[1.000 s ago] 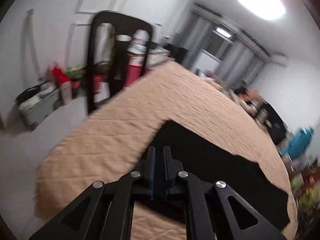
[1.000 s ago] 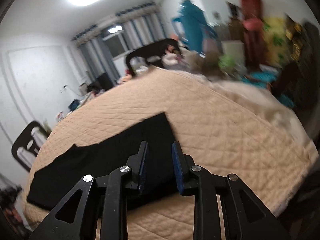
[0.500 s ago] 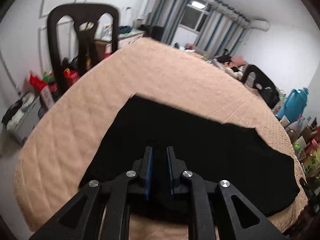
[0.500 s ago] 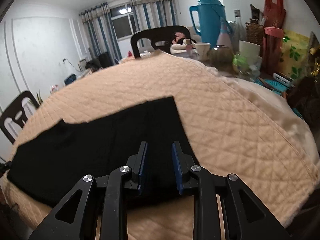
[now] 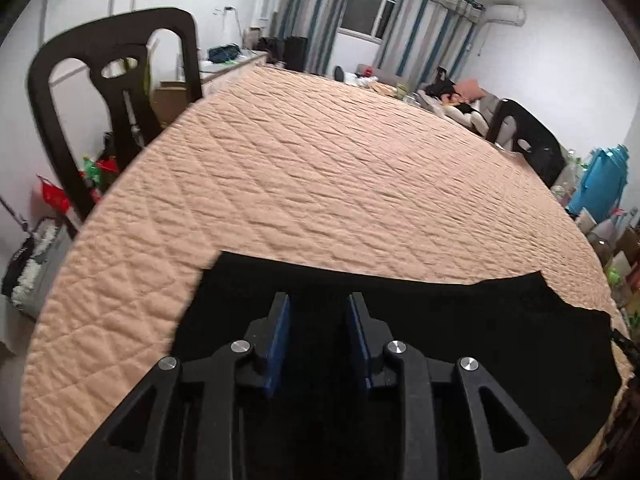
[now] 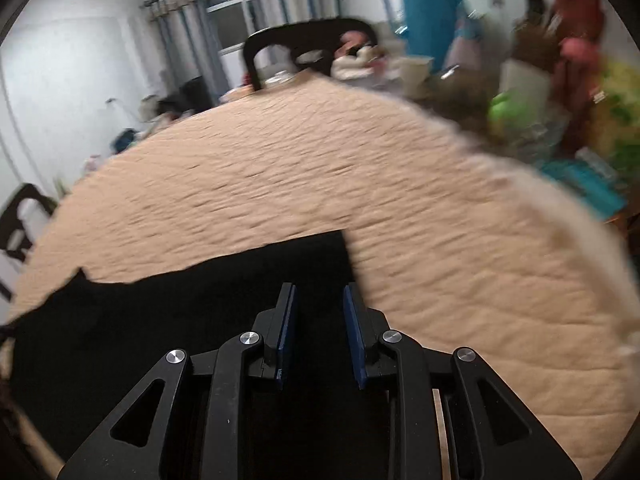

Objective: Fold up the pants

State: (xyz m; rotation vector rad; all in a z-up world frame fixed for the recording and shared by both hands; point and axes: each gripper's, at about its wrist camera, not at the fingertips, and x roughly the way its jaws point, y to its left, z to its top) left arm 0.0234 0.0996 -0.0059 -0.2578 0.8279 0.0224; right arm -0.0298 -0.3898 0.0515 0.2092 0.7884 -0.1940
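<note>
Pants [image 5: 460, 344] flat on quilt [image 5: 320, 184], both grippers' jaws parted, empty, chair [image 5: 116, 92] beside table.

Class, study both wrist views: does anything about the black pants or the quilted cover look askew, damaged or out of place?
Nothing stands out. The black pants lie flat on the quilted cover, with straight edges and no bunching visible. Both the left gripper and right gripper are open above them, holding nothing.

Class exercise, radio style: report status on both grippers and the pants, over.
Left gripper open, empty, over pants. Right gripper open, empty, at the pants' other end. Pants flat on quilted tan cover. Nothing on them.
</note>
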